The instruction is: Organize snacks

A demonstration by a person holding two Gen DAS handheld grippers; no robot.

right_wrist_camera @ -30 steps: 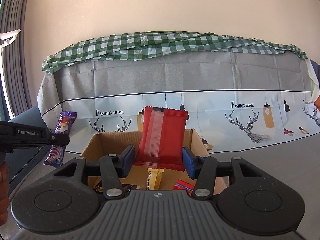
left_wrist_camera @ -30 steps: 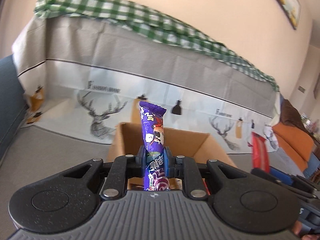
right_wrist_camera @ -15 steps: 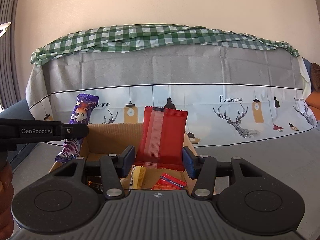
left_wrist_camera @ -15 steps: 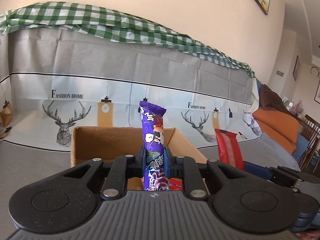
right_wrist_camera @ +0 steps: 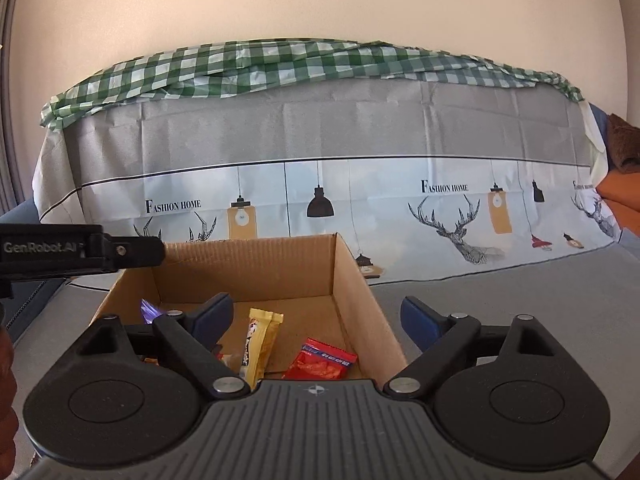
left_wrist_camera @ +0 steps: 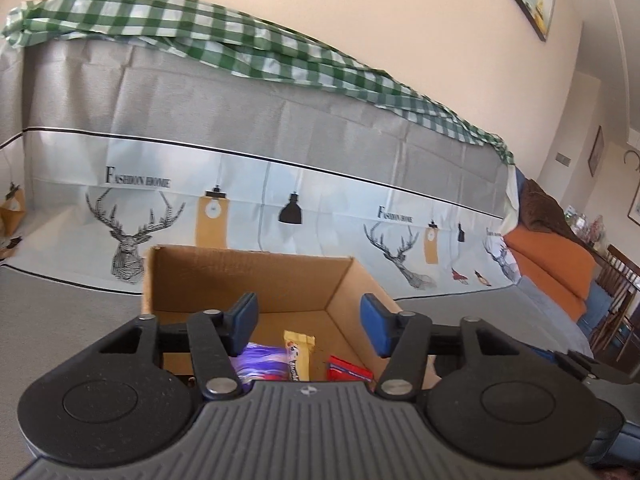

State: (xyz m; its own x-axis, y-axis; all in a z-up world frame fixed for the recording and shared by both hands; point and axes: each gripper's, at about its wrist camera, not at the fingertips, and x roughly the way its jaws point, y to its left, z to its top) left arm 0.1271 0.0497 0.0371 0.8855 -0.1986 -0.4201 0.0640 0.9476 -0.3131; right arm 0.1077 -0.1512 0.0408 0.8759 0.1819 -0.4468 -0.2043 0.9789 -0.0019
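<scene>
Both my left hand-held gripper [left_wrist_camera: 308, 320] and right hand-held gripper [right_wrist_camera: 316, 316] hung open and empty above the cardboard box [right_wrist_camera: 344, 276]; purple [left_wrist_camera: 264, 364], yellow [right_wrist_camera: 258, 344] and red [right_wrist_camera: 322, 364] snacks lay inside; no loose snacks were visible outside, so sorting appeared nearly done.

cream wall [right_wrist_camera: 320, 0], cloth-draped sofa [right_wrist_camera: 320, 128]

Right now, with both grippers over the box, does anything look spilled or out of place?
Nothing stands out. The purple snack, yellow bar and red packet all lie inside the cardboard box, which sits upright and undamaged; nothing is spilled outside it.
</scene>
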